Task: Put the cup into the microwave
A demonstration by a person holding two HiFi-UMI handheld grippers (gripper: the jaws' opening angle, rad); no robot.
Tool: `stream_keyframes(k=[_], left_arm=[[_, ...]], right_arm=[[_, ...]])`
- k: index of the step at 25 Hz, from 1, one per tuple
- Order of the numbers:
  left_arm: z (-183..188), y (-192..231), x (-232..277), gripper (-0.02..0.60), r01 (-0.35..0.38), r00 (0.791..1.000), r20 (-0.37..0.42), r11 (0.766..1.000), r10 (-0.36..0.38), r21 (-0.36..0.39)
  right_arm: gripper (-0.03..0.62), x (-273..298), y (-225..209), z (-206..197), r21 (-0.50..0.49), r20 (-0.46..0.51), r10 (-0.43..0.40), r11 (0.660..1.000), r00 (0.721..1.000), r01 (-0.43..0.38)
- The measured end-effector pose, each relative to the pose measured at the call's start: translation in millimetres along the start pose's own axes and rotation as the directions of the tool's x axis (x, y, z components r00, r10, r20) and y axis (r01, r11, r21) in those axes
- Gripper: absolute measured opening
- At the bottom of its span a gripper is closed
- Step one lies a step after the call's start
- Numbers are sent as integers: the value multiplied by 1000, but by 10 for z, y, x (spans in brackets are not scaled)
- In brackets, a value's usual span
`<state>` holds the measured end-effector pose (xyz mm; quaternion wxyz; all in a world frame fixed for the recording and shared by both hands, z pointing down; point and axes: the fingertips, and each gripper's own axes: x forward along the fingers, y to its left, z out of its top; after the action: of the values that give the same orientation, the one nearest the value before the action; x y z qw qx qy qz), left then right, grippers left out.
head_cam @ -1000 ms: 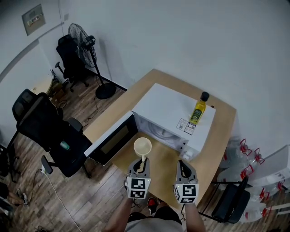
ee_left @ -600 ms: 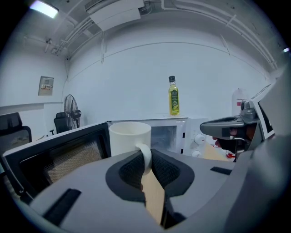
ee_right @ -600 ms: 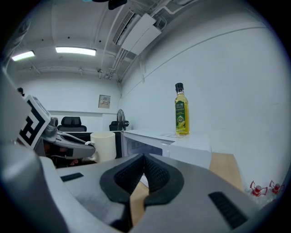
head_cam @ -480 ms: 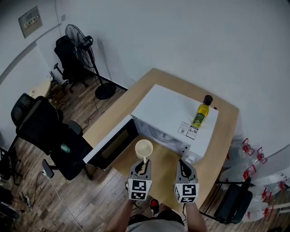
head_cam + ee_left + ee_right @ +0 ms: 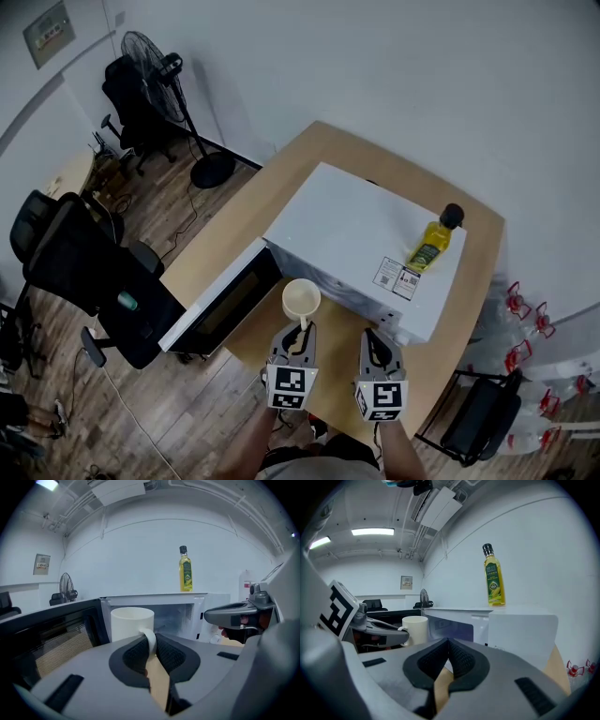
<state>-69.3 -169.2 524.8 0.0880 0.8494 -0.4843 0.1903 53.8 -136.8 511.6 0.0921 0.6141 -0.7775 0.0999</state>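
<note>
- While my left claw (image 5: 152, 638) is pinched down to a narrow gap, its pads press on the handle of the white cup (image 5: 132, 623) from both sides.
- The cup stands upright just beyond the claw's tips, mouth up, with its body outside the claw.
- My right claw (image 5: 448, 643) is closed, its pads meeting at the tips with nothing between them.
- It hovers just beside the left claw, and both are over the near edge of the desk (image 5: 281, 192).
- The cup is in the air in front of the open microwave (image 5: 356, 230), facing the cavity and not yet inside it.
- The microwave door (image 5: 217, 302) is swung out to the left, its dark window turned up toward me.
- A yellow oil bottle (image 5: 431, 246) with a black cap stands upright on the microwave's white top, toward its right side, and a small label lies flat near it.
- The desk is pale wood, carries the microwave, and stands against a plain white wall (image 5: 375, 75).
- Left of the desk, a black office chair (image 5: 89, 272) stands on the wood floor (image 5: 187, 403).
- Farther back, a standing fan (image 5: 159, 70) is by the wall.
- Right of the desk, clear water jugs (image 5: 525, 314) with red handles are grouped on the floor.
</note>
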Motion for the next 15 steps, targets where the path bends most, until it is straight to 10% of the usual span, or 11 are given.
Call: stream_keyframes(k=[15], left_arm=[[-109,113,541,57,56,998,-10,998,-56,15]], right_arm=[[17,434,-15,-182,31,-26,-1,1000,1000,2]])
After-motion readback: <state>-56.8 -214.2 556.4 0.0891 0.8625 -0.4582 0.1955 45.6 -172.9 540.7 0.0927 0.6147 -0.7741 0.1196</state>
